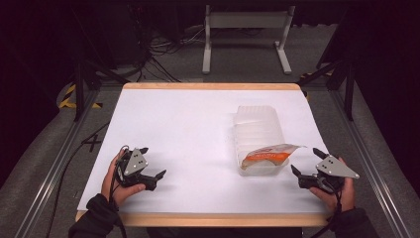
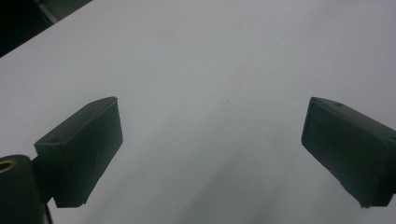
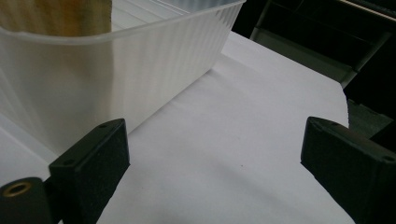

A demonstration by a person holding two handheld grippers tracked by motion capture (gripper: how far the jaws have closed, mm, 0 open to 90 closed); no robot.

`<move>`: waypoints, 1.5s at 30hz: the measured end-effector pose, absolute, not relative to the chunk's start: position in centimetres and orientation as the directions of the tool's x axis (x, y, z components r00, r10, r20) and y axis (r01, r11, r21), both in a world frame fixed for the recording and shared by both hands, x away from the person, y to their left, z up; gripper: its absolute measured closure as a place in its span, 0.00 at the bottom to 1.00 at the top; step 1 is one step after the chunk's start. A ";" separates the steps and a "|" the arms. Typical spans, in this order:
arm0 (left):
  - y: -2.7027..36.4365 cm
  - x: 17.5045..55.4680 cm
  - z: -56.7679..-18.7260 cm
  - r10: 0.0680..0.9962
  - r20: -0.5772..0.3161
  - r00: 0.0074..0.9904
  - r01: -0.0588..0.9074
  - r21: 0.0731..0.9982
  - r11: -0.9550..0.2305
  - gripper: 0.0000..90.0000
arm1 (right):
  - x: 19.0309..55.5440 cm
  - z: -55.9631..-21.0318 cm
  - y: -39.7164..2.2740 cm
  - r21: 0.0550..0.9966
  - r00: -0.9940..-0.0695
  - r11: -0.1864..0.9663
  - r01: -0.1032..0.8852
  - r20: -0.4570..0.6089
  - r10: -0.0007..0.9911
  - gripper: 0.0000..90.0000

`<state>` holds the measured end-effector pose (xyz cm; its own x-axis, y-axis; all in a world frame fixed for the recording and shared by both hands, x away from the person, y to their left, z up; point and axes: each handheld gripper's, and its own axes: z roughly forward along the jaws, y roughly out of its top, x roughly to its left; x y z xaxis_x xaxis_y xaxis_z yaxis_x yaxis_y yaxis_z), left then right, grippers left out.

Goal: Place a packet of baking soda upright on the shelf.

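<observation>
White table with a pale wooden rim, bare across its left half and far side. Translucent ribbed plastic tub right of centre, long side running away from the near edge, well inside the right edge. In its near end, an orange-and-white packet, probably a food pouch, print too small to read, one corner poking over the rim toward the right. Left gripper near the front-left corner, jaws spread wide over plain white surface, holding nothing. Right gripper near the front-right corner, just beside the tub's near end, jaws likewise wide apart and empty, tub wall close ahead. Beyond the table, dark floor, tangled cables, a grey metal stand.
</observation>
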<state>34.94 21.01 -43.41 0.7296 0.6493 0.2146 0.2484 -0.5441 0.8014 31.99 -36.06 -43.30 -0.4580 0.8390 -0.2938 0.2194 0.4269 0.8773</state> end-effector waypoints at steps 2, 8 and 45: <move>21.6 34.7 -43.4 0.658 0.215 0.722 0.252 0.803 -0.539 0.07 | 32.0 -43.3 -36.0 0.876 -0.458 0.430 0.216 -0.298 0.838 0.09; 23.6 34.0 -43.7 0.686 0.199 0.700 0.279 0.808 -0.520 0.07 | 32.0 -43.3 -36.0 0.875 -0.461 0.433 0.218 -0.299 0.836 0.09; 28.5 31.3 -44.6 0.771 0.047 0.635 0.352 0.871 -0.342 0.07 | 32.1 -43.5 -36.2 0.878 -0.467 0.420 0.229 -0.279 0.839 0.09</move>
